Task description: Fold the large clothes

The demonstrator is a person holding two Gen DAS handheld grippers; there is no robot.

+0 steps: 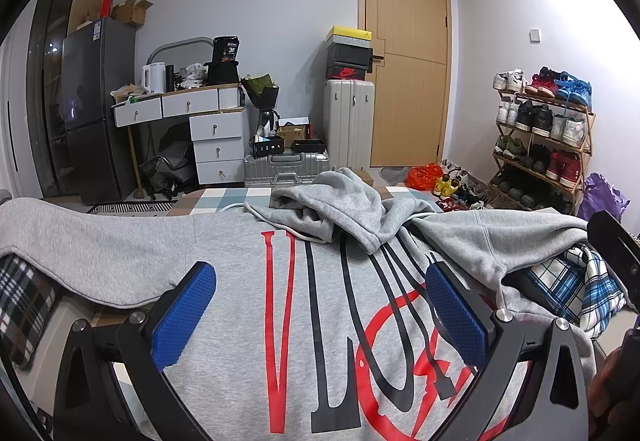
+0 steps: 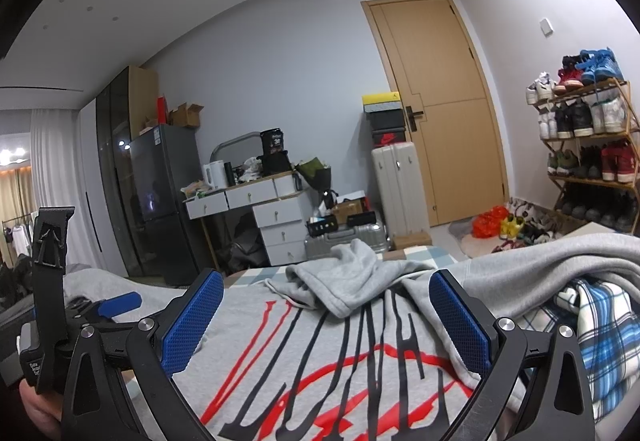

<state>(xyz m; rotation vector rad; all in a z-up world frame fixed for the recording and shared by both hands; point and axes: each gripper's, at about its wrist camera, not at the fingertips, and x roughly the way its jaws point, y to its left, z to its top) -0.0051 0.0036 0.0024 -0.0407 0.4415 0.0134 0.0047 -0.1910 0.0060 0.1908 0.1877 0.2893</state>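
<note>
A grey hoodie point(image 1: 224, 257) with red and black lettering lies spread front-up on the bed; it also shows in the right wrist view point(image 2: 360, 325). Its hood point(image 1: 344, 201) is crumpled at the far end, and its right sleeve point(image 1: 492, 237) is folded in over the chest. My left gripper point(image 1: 320, 305) hovers open over the chest print, holding nothing. My right gripper point(image 2: 326, 315) is open too, just above the print, empty. The left gripper's body point(image 2: 52, 281) shows at the left of the right wrist view.
A blue plaid cloth point(image 1: 576, 281) lies under the hoodie's right side, and a dark plaid cloth point(image 1: 24, 301) at its left. Beyond the bed stand a fridge point(image 1: 96, 109), a cluttered desk point(image 1: 188, 109), suitcases point(image 1: 348, 129), a door point(image 1: 408, 61) and a shoe rack point(image 1: 544, 137).
</note>
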